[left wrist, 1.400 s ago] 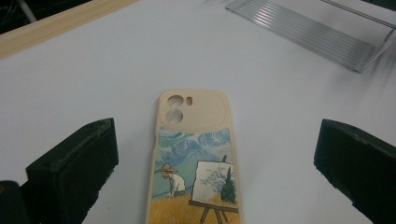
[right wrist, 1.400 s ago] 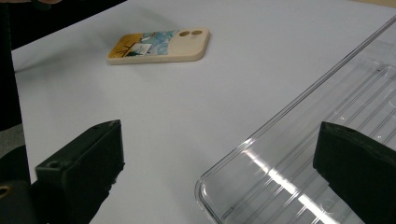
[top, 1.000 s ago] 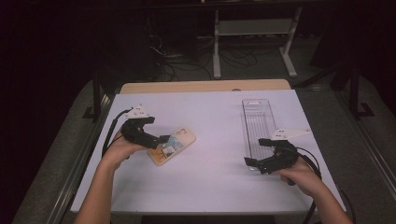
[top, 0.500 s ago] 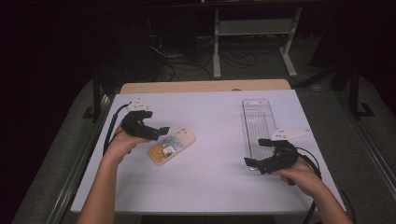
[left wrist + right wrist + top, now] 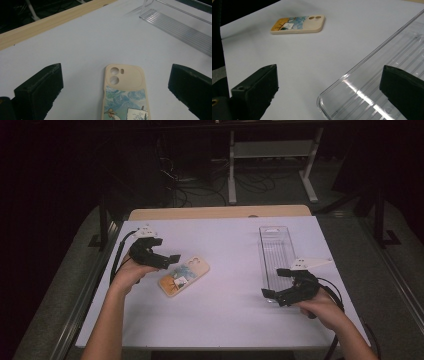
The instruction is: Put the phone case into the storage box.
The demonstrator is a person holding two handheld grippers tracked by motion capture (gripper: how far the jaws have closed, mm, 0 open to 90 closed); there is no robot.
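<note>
Left gripper (image 5: 167,261), jaws spread wide and empty, held just beside the near end of the phone case (image 5: 183,277), which lies flat on the white table (image 5: 225,320). Right gripper (image 5: 274,282), jaws likewise spread, at the near end of the clear tray (image 5: 276,251).
</note>
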